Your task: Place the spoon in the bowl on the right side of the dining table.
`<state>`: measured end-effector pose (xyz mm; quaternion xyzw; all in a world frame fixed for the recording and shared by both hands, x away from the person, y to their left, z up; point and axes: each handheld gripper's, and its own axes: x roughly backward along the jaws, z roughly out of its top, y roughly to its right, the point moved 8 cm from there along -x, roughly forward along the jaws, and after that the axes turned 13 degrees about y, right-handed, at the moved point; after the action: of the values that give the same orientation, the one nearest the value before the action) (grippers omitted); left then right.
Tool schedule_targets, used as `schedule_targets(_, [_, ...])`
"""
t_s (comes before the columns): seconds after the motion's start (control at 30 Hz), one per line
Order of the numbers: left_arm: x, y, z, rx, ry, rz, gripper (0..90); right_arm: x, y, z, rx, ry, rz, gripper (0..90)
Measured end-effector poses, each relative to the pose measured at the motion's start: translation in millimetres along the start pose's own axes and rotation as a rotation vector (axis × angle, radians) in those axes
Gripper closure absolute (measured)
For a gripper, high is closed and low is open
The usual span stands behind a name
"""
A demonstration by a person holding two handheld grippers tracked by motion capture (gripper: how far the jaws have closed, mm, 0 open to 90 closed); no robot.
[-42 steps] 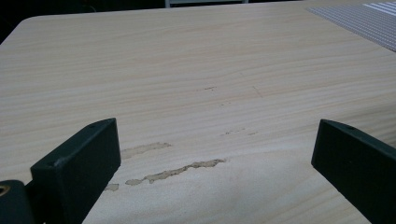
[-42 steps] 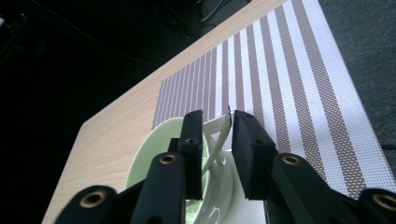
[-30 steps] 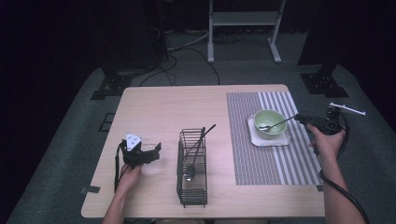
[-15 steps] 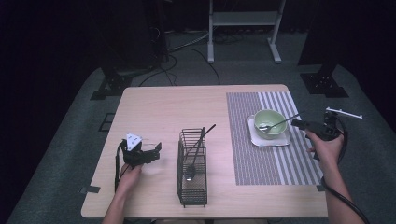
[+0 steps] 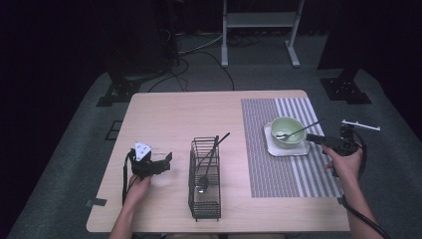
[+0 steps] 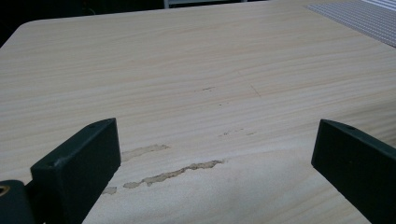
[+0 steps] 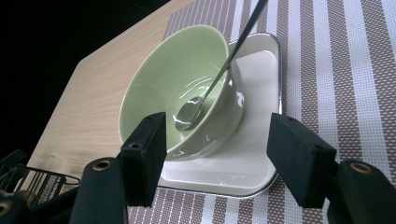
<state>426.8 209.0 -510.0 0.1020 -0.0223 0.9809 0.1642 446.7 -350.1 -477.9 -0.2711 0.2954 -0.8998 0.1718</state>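
So the right gripper (image 5: 312, 138) sits at the right side of the high view, just off the edge of the white square plate (image 5: 272, 147), and its jaws have just been opening. They stand well apart with nothing between them. In the right gripper view the gripper (image 7: 217, 161) looks straight at the green bowl (image 7: 159, 93), which sits on the plate (image 7: 254, 154). The spoon (image 7: 205, 95) rests inside the bowl with its scoop end down near the bottom and its handle leaning up over the rim toward the top of the frame. From above, the spoon (image 5: 298, 130) handle pokes out of the bowl (image 5: 287, 124) toward the right, ending just short of the gripper tips.

Plate and bowl sit on a striped placemat (image 5: 268, 169) that covers the right part of the wooden surface (image 5: 169, 114).

In the middle of the high view there's a black wire basket (image 5: 204, 199) holding a couple of dark utensils (image 5: 213, 152) that stick up at a tilt.

The left gripper (image 5: 166, 162) is over at the lower left, lying low on the surface, held in the person's left hand (image 5: 137, 186). In the left gripper view its jaws are wide apart too, with bare wood between them.
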Motion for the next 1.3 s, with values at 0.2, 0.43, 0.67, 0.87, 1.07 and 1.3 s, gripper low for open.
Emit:
schedule_targets(0.2, [0.1, -0.1, 0.0, 0.001, 0.000, -0.001, 0.4, 3.0, -3.8, -3.5, 0.008, 0.005, 0.006, 35.1])
schedule_targets(0.43, [0.2, -0.2, -0.1, 0.000, -0.002, 0.001, 0.3, 7.4, -7.3, -7.8, 0.019, -0.002, 0.012, 34.5])
schedule_targets(0.67, [0.2, -0.2, -0.1, 0.000, -0.002, 0.001, 0.3, 10.1, -12.1, -13.9, 0.026, -0.009, 0.028, 34.3])
schedule_targets(0.87, [0.2, -0.1, -0.1, -0.001, -0.002, 0.001, 0.4, 13.1, -16.5, -21.2, 0.033, -0.017, 0.043, 34.3])
schedule_targets(1.07, [0.1, 0.3, 0.0, -0.001, 0.000, 0.000, 0.4, 15.7, -20.1, -29.8, 0.036, -0.023, 0.053, 33.7])
schedule_targets(1.3, [0.1, 0.5, 0.0, -0.001, 0.000, 0.001, 0.3, 18.8, -25.7, -40.5, 0.046, -0.036, 0.072, 33.0])
